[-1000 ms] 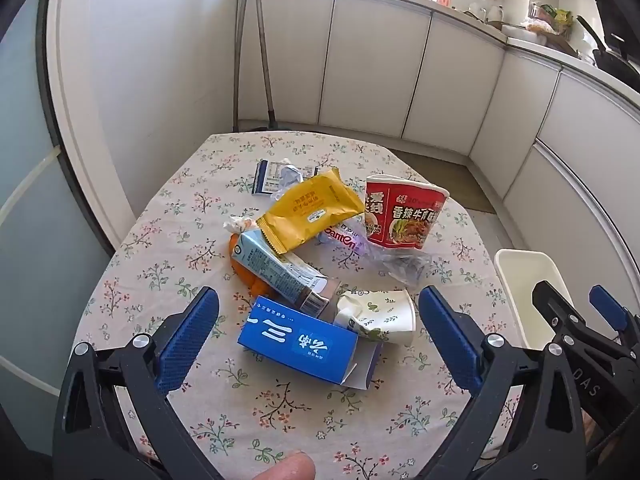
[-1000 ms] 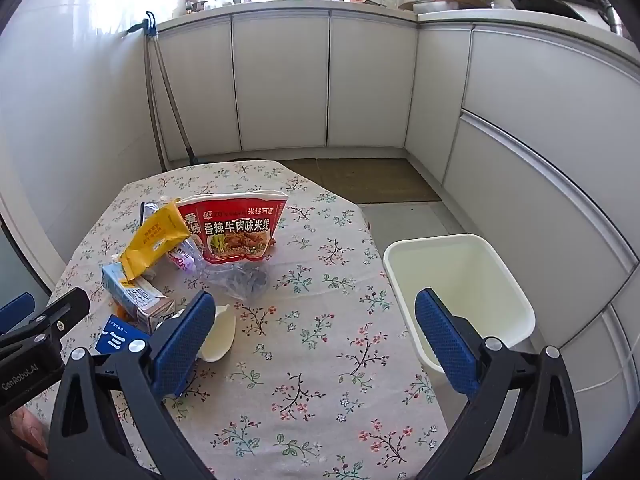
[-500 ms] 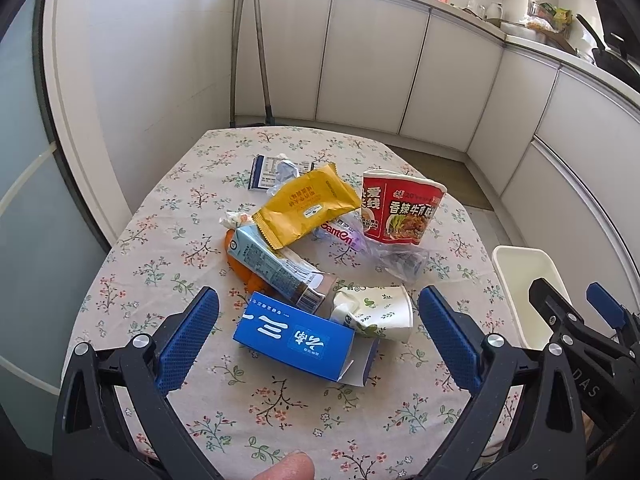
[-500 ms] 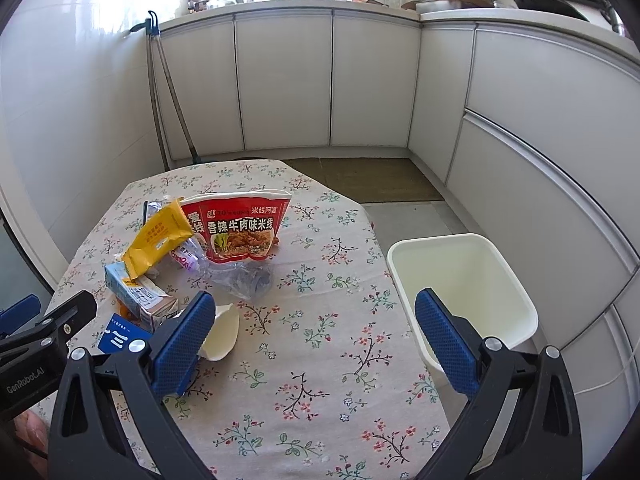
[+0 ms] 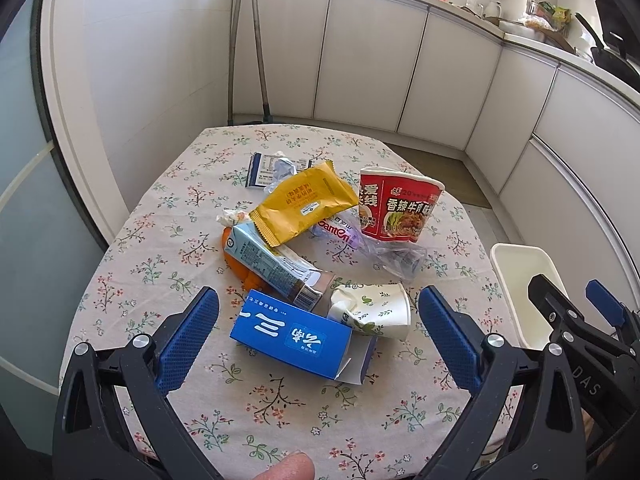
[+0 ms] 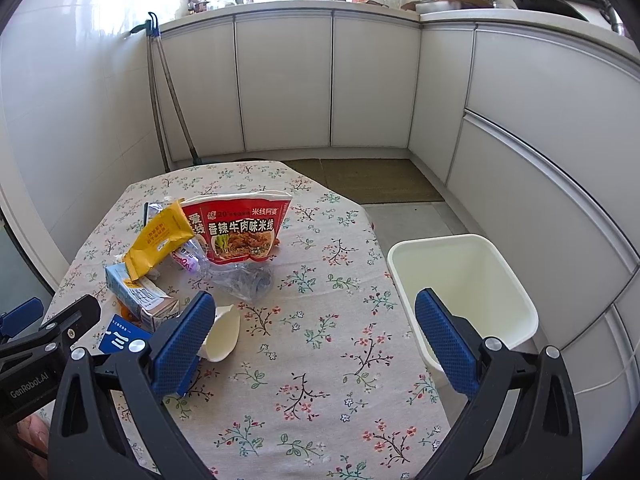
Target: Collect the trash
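Trash lies piled on the floral table (image 5: 280, 408): a blue box (image 5: 290, 334), a crushed paper cup (image 5: 372, 310), a light blue carton (image 5: 268, 264), a yellow snack bag (image 5: 306, 202), a red noodle cup (image 5: 396, 208) and clear plastic wrap (image 5: 394, 258). My left gripper (image 5: 318, 334) is open and empty, its fingers either side of the blue box and cup, above them. My right gripper (image 6: 314, 334) is open and empty over the table's near right part. The white bin (image 6: 464, 284) stands on the floor right of the table.
A white and blue wrapper (image 5: 272, 168) lies at the table's far side. White cabinets (image 6: 288, 84) line the back and right walls. A mop and broom (image 5: 246, 48) lean in the far left corner. A glass door (image 5: 24, 216) is at the left.
Both grippers have drawn back and risen slightly; the trash pile sits a little farther off in the left wrist view. Nothing was taken hold of.
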`<state>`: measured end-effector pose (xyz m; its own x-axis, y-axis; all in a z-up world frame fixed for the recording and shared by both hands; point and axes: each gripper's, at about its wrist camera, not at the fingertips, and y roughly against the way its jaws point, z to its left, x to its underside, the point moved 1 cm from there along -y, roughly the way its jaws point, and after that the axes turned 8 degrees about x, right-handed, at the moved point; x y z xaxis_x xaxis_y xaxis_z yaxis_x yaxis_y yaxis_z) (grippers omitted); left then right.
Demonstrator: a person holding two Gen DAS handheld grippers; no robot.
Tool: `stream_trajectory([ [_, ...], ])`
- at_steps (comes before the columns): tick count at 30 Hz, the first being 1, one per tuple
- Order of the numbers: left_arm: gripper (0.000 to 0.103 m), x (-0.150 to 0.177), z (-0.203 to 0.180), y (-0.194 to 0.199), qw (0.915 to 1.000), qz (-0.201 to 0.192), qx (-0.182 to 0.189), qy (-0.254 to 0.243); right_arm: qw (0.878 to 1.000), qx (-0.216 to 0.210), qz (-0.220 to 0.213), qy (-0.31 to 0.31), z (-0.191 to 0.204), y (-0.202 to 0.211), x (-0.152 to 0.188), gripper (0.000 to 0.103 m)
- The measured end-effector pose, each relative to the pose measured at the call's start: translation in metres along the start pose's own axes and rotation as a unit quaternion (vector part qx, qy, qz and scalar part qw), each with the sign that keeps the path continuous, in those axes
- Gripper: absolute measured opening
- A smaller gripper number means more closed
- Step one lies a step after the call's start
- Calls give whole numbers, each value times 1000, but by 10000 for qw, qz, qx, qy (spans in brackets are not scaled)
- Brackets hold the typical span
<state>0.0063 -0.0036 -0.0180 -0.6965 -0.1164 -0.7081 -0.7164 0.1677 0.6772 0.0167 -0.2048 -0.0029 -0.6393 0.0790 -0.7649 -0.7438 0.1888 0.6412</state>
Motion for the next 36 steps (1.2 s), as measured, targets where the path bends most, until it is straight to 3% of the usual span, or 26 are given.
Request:
stream_trajectory([
  [36, 96, 0, 9, -3, 10000, 82, 11, 55, 9999, -18, 100, -28, -1, -4, 2, 97],
])
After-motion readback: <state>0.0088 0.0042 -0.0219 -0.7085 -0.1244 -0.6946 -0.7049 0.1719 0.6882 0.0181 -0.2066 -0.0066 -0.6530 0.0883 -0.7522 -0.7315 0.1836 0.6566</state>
